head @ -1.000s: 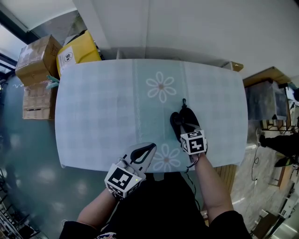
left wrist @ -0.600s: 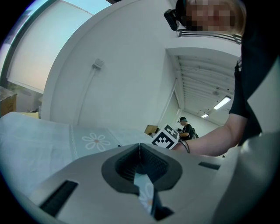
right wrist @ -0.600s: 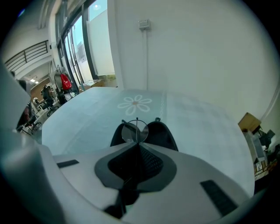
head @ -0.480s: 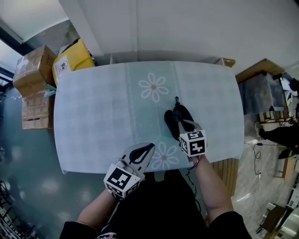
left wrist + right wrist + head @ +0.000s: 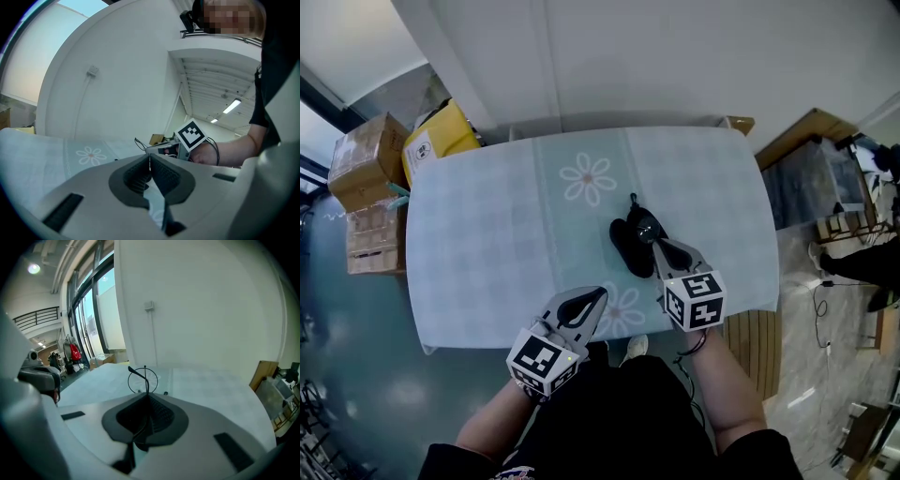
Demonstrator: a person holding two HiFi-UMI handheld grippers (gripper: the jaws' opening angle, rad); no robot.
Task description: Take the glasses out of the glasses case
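A black glasses case (image 5: 625, 247) lies open on the pale cloth-covered table (image 5: 487, 234), right of centre. My right gripper (image 5: 662, 249) hovers at the case's right side, shut on thin black wire glasses. In the right gripper view a round lens rim of the glasses (image 5: 143, 379) sticks up just past the closed right gripper (image 5: 147, 398). My left gripper (image 5: 589, 300) sits at the table's front edge, shut and holding nothing. The left gripper view shows the closed left gripper (image 5: 150, 161), with the right gripper's marker cube (image 5: 191, 133) beyond it.
Cardboard boxes (image 5: 361, 155) and a yellow box (image 5: 441, 133) stand on the floor off the table's far left corner. Wooden furniture (image 5: 802, 131) stands to the right. A white wall (image 5: 628, 56) runs behind the table. Flower prints (image 5: 587, 178) mark the cloth.
My right gripper has drawn back and to the right from the case with the glasses in it. The left gripper has stayed put. The head view has shifted.
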